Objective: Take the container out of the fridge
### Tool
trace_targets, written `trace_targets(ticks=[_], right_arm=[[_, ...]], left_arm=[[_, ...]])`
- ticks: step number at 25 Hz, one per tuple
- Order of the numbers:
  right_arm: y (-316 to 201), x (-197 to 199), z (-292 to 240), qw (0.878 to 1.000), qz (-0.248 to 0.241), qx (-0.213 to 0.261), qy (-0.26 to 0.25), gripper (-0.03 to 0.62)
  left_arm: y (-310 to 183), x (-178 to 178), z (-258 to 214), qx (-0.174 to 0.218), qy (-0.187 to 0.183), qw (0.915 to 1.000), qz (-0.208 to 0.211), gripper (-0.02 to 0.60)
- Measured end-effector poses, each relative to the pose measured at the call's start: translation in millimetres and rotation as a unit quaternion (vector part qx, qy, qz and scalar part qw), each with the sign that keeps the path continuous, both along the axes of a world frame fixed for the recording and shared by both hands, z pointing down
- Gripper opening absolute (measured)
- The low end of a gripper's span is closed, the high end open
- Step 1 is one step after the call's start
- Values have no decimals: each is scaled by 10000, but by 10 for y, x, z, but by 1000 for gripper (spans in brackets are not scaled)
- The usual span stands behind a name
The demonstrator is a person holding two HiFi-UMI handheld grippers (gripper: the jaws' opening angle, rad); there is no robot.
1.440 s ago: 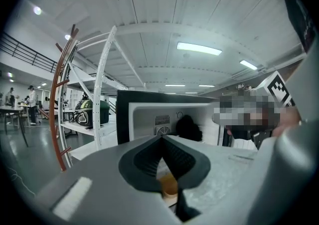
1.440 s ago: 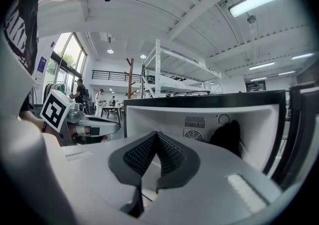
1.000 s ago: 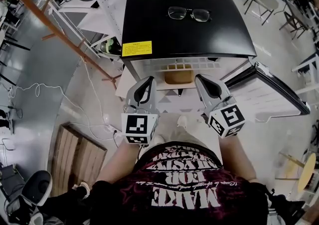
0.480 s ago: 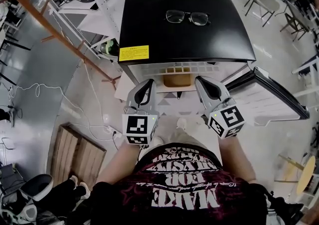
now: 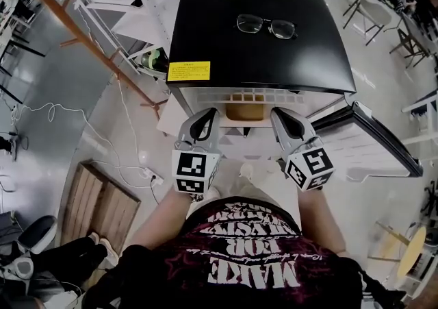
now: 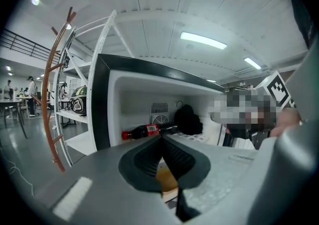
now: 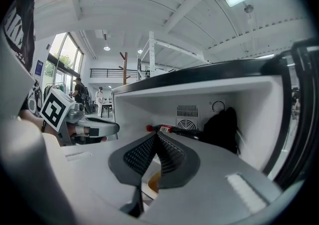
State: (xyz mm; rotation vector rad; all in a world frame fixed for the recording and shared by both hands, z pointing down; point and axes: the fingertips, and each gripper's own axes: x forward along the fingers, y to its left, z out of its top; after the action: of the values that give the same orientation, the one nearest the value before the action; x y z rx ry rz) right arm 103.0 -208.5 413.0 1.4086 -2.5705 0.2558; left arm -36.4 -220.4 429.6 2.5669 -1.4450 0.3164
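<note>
Left gripper (image 5: 210, 114): jaws pressed together at the tips with nothing between them. It is held just short of the fridge mouth and aimed slightly downward, probably so its camera and tips line up with the low shelf.
Right gripper (image 5: 277, 113): likewise clenched and empty, level with its partner at the opening's other side.
Pairing: the two flank the opening symmetrically with a gap between them, which suggests a two-sided take instead of a single pinch.
Container (image 5: 245, 107): amber-coloured, inside the fridge (image 5: 260, 33) at the front of the compartment. In the head view it lies between the two gripper tips and ahead of them, untouched. Each gripper view shows a sliver of it low behind its own jaws.
Fridge door (image 5: 373, 142): swung wide to the person's right, leaving the approach free.
Deeper inside: a cola bottle (image 6: 146, 131) lies on its side near the back wall, and a dark bundle (image 6: 188, 119) sits beside it. Both are behind the container and out of the reach path.
On top: a pair of glasses (image 5: 265, 25) rests on the black lid, away from the work.
Step in hand: the approach, as I judge it. Both sets of jaws would have to part before either could close on the container's sides.
Risk: a one-sided grab could tip it on the shelf edge.
</note>
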Motion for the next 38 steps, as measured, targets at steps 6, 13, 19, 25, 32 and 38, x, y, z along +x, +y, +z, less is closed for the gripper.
trace_targets(ticks=[6,13,19,25,32,38], right_arm=[[-57,49,233,9997,47,-198,93,28],[-129,72,490,9988,78,-444,165,28],[-161,57,616,9979,93,-591,235,28],[-171,123,967,9953,190,-857,415,28],[-166,242,1297,9911,350,-1163,544,29],[-193,367,1556,9867,589,-1338,714,29]], left_arm=[[-23,-18,109,-84,-36,10000,-28,0],[-93,-87,234,-193,-57,9997,-134,0],[-101,-108,217,-179,-51,9998,-122,0],[-97,-105,197,-152,-42,9998,-81,1],[-50,-102,207,-143,-56,9999,-53,2],[26,-56,209,-161,-79,9998,34,0]])
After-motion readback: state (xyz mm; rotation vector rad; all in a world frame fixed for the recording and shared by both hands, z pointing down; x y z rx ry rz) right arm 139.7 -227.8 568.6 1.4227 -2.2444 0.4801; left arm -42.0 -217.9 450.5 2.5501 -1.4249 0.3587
